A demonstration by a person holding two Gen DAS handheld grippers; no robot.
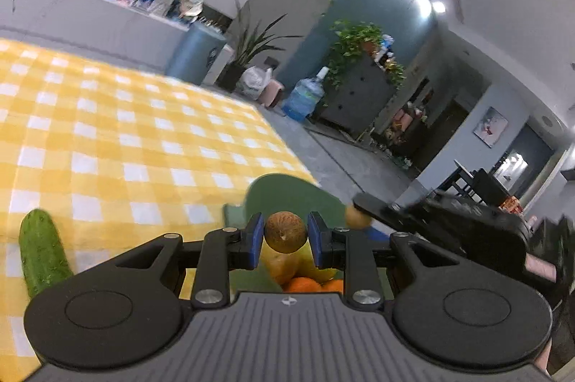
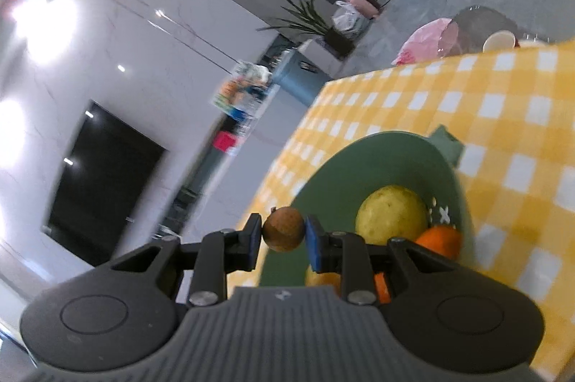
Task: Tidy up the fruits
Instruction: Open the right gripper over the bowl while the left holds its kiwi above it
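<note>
My left gripper [image 1: 285,234] is shut on a small round brown fruit [image 1: 285,233] and holds it above a green bowl [image 1: 287,193]. The bowl holds a yellow fruit [image 1: 284,265] and oranges [image 1: 305,285]. My right gripper [image 2: 282,231] is shut on another small brown fruit [image 2: 284,228] over the left rim of the same green bowl [image 2: 334,173], which holds a yellow-green fruit [image 2: 391,215] and oranges [image 2: 440,240]. The right gripper's black body [image 1: 449,220] shows in the left wrist view, with its fruit [image 1: 355,216] at its tip.
A cucumber [image 1: 41,251] lies on the yellow checked tablecloth [image 1: 125,137] left of the bowl. The table edge [image 1: 287,148] runs near the bowl, with floor beyond. A pink bag [image 2: 427,40] and a cup [image 2: 499,40] lie past the far table edge.
</note>
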